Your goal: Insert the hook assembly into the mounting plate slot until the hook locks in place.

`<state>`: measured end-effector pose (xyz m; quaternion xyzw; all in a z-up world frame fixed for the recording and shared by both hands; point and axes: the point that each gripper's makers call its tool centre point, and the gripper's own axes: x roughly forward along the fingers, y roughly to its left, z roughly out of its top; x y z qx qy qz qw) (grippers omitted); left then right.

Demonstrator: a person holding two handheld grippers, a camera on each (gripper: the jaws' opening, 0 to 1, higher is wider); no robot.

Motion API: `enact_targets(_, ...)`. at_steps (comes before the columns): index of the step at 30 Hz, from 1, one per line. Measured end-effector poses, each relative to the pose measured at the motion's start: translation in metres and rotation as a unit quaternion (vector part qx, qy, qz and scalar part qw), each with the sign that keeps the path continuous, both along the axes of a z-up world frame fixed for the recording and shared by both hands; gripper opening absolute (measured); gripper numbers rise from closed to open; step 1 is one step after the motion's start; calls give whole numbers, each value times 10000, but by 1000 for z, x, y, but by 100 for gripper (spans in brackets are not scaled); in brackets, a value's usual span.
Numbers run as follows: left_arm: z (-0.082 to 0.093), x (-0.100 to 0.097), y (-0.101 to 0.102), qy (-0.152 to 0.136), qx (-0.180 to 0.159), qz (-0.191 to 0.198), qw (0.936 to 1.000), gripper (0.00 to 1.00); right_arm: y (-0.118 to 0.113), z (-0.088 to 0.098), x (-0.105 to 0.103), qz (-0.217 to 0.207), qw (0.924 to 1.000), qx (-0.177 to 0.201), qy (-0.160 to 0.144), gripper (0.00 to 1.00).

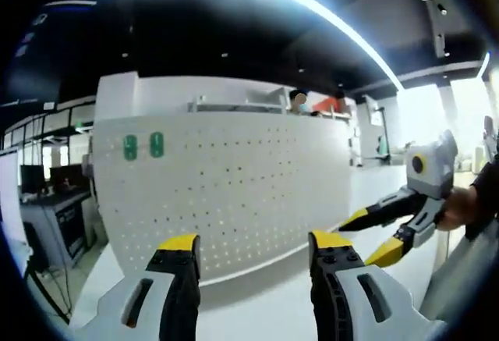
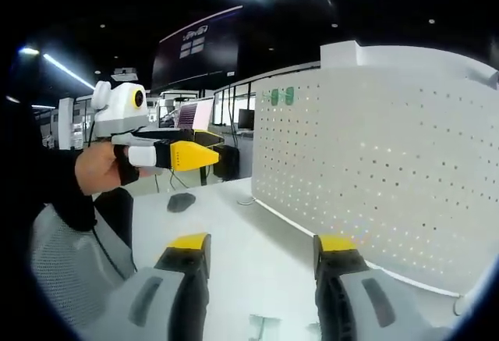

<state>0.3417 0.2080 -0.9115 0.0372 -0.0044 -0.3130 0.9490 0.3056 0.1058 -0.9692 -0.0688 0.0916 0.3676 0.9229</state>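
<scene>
A white perforated board stands upright on the white table, straight ahead of my left gripper. Two green hook pieces sit side by side near its upper left corner. My left gripper is open with nothing between its yellow-tipped jaws. My right gripper comes in from the right, held by a hand, also open. In the right gripper view the board fills the right side, with the green hook pieces at its far top. There my right gripper is open and empty, and my left gripper is at the left.
A small dark object lies on the table near the board's far end. Desks with monitors stand beyond the table's left side. A shelf and a person in an orange top are behind the board.
</scene>
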Motion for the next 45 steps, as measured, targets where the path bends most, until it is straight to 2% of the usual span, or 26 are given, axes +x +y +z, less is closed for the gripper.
enact_targets(8,1,-1,-2,-41,10,-77,10000,56,7,-17,-2,196,9990,-376,109,45)
enact_targets(14,1,0,-1,-31,6,-92,10000,56,5,-32,0,232,9980,-426,409,44)
enact_targets(18,1,-1,-2,-29,-10,-132,9999,55,1,-55,-1,341,9940,-788,671,41)
enact_targets(24,0,-2,-7,-19,17,-214,9998,54,-6,-83,0,427,9886,-1021,1021,41)
enact_targets(39,-5,-4,-11,41,83,-286,9995,52,-10,-122,-3,622,9780,-1375,1438,36)
enact_targets(45,-5,-3,-10,53,66,-271,9996,51,-9,-132,-3,718,9741,-1538,1496,33)
